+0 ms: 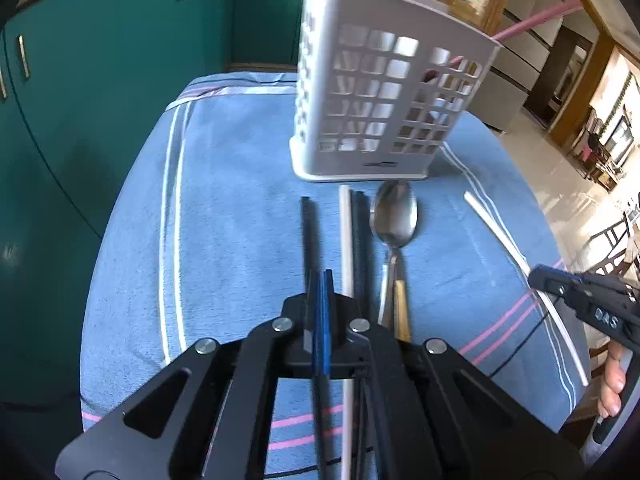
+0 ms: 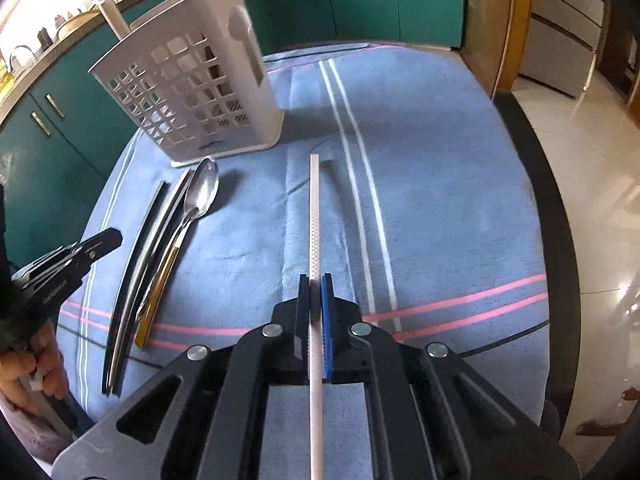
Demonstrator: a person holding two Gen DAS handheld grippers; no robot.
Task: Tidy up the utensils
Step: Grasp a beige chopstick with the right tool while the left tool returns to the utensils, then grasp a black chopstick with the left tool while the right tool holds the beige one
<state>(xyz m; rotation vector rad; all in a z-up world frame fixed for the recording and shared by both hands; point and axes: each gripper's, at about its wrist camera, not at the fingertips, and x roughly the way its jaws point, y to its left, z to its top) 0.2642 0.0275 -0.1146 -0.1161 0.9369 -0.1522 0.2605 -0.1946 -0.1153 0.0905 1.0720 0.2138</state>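
Chopstick [image 2: 315, 216], the white one, is lying on the blue cloth [image 2: 440, 184] with the right gripper [image 2: 315, 280] closing narrowly around it, risking slipping or pivoting during lifting toward the caddy [image 2: 188, 92], while the left gripper [image 1: 320, 276] is sitting closed, empty

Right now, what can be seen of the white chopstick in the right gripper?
The white chopstick is a long, thin, straight stick with a fine crosshatch texture near its grip, plastic by its look. The right gripper is shut on it along its length. Its far tip points toward the blue towel's far edge, right of the white utensil basket, apart from the other utensils.
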